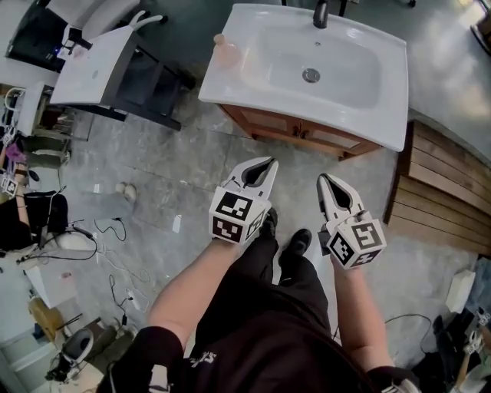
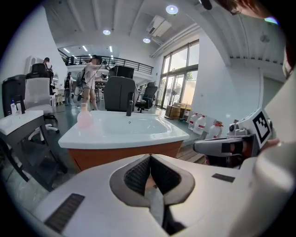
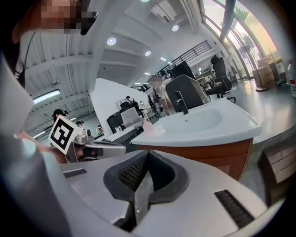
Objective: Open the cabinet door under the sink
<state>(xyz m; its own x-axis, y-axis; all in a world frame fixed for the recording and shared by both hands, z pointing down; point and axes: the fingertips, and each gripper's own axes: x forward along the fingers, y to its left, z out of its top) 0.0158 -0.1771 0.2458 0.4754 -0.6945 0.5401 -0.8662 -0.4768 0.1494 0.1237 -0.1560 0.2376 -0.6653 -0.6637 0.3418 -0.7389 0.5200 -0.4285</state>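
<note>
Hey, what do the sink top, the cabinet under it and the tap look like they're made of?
Sink top: glossy white and smooth with soft reflections, likely ceramic or cast resin.
Cabinet: reddish-brown wood or wood veneer with a satin look; the grain is too small to confirm.
Tap: dark, probably metal with a matte black coating.

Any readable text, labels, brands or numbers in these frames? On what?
None legible in any view.
Left gripper marker cube: black-and-white squares, no letters.
Right gripper marker cube: same.
Jugs by the window: labels too small to read.
White print on the person's dark clothing: too blurred.
</note>
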